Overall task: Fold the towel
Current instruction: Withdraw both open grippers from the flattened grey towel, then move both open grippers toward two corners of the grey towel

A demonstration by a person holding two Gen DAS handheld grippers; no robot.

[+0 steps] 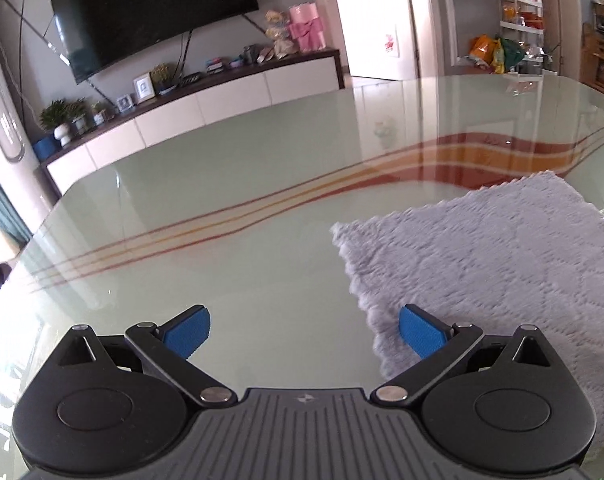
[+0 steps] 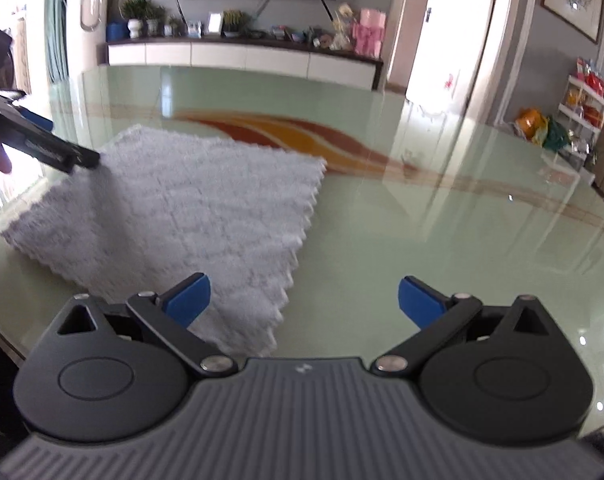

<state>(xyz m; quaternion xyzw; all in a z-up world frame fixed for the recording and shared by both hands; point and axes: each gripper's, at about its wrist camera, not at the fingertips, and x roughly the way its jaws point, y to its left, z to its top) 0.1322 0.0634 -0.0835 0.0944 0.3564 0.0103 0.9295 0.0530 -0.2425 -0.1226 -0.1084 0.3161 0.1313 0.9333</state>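
Nearest my left wrist camera, the left gripper [image 1: 304, 334] hangs released, its two blue pads [image 1: 188, 332] spread wide with nothing between them, the right pad over the near left edge of the towel [image 1: 490, 264]. I count one towel, pale grey with scalloped edges, lying flat on the glass table [image 1: 222, 184]; from this side it sits right of centre, one corner pointing far-left across the table. In my right wrist view the right gripper [image 2: 304, 300] is likewise released, both pads apart, the left one over the towel's near corner [image 2: 174, 204]. Here the towel looks roughly square, so I cannot tell a long axis; its corners point near, far, left and right. The left gripper [image 2: 68, 152] shows at the towel's far-left edge.
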